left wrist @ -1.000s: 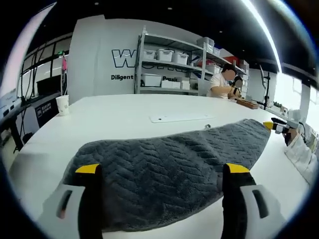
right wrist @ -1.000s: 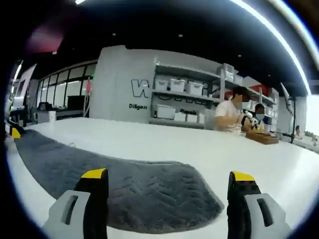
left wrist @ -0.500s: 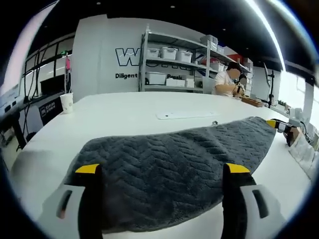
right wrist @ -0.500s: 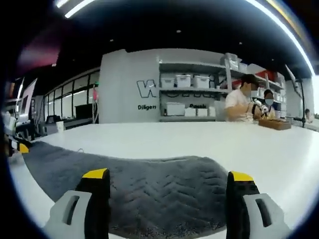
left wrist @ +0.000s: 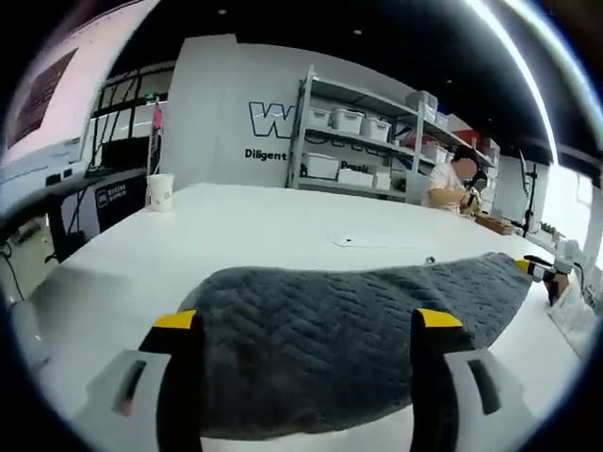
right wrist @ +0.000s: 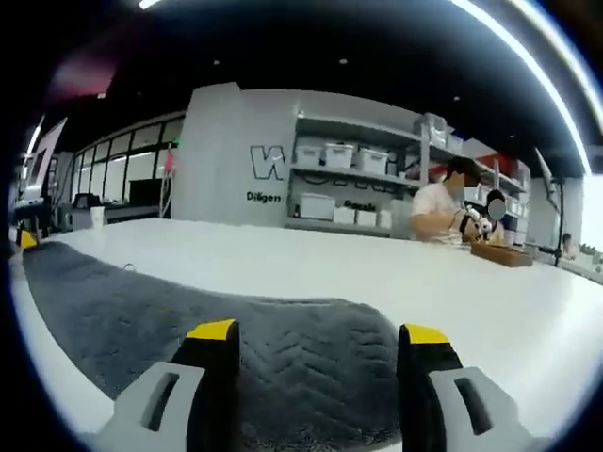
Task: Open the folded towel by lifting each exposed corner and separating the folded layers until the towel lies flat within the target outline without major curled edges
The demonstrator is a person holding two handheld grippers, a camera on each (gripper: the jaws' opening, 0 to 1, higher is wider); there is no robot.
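A grey towel [left wrist: 358, 325] with a chevron weave lies folded on the white table [left wrist: 236, 226]. The left gripper [left wrist: 309, 320] stands at one end, its jaws wide apart over the cloth. The right gripper [right wrist: 318, 331] stands at the other end, jaws also apart, less widely. A paper cup [left wrist: 159, 191] stands well apart.

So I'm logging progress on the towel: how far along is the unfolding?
Done: nothing visible; the gray towel lies long and bunched on the white table. In hand: left gripper and right gripper open at opposite ends. Left: lift corners, separate layers, flatten.
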